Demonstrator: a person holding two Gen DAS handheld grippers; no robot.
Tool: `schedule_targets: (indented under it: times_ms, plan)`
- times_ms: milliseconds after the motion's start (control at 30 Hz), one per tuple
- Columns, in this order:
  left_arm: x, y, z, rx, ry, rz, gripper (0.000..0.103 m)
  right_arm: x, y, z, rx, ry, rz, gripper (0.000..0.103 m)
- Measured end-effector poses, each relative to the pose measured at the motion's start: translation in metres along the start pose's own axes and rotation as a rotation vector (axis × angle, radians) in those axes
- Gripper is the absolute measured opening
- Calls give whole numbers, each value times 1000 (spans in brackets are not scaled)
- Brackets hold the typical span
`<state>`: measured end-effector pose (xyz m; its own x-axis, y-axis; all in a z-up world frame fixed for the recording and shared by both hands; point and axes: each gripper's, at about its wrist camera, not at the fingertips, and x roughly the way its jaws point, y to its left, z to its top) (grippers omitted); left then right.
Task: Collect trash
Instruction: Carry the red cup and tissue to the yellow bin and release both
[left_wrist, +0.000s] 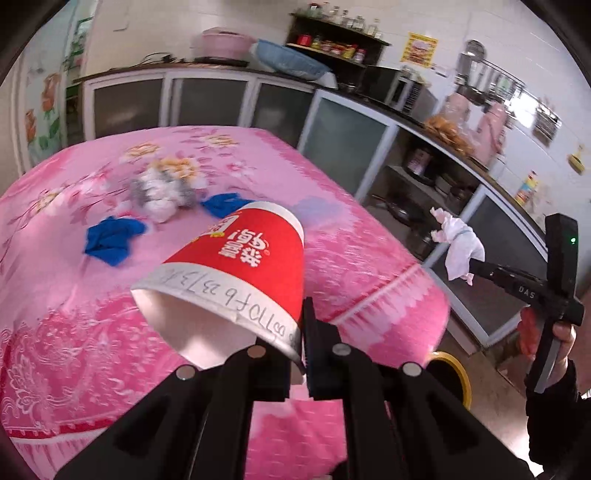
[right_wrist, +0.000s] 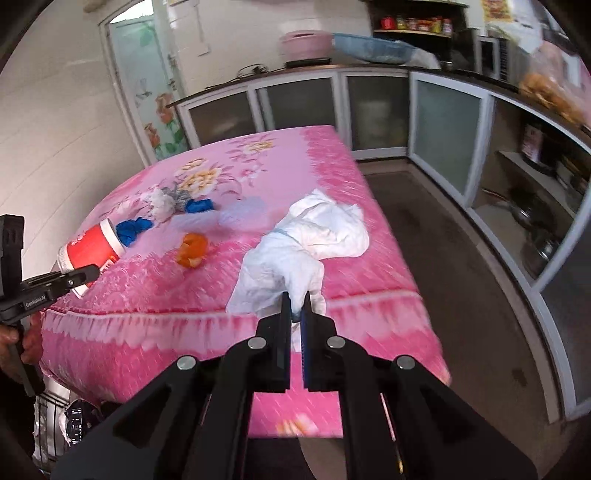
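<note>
My left gripper (left_wrist: 301, 332) is shut on the rim of a red and white paper cup (left_wrist: 236, 266), held tilted above the pink table; it also shows in the right wrist view (right_wrist: 92, 251). My right gripper (right_wrist: 295, 314) is shut on a crumpled white tissue (right_wrist: 303, 247), lifted over the table's near right edge; the tissue also shows in the left wrist view (left_wrist: 458, 247). On the table lie two blue crumpled pieces (left_wrist: 109, 240) (left_wrist: 227, 205), a white and grey wad (left_wrist: 162, 188), and an orange scrap (right_wrist: 192, 251).
The table wears a pink flowered cloth (left_wrist: 74, 332). Kitchen cabinets (left_wrist: 343, 144) with counters run along the back and right. A yellow-rimmed bin (left_wrist: 452, 373) stands on the floor by the table's corner. A clear plastic piece (right_wrist: 240, 212) lies mid-table.
</note>
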<state>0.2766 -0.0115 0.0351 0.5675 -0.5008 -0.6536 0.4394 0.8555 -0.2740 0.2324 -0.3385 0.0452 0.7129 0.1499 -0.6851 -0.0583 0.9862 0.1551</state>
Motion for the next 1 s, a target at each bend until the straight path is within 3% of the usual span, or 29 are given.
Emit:
schedule_targets:
  times_ms: [300,567,767,1000]
  plan:
    - [20,-98,-11,157,37,-163,3,-83,-62,-68,100,-44,-163,3]
    - [56,-206,-33,317,105,-350,3,-143,-121,-140,223,-21,-317,4]
    - [93,-291,-62,441,202,-469,3,-162,-158,-193,322,28,-384,4]
    - [129,-364,-100,556,317,-526,3,-165,-192,-243,433,83,-397,4]
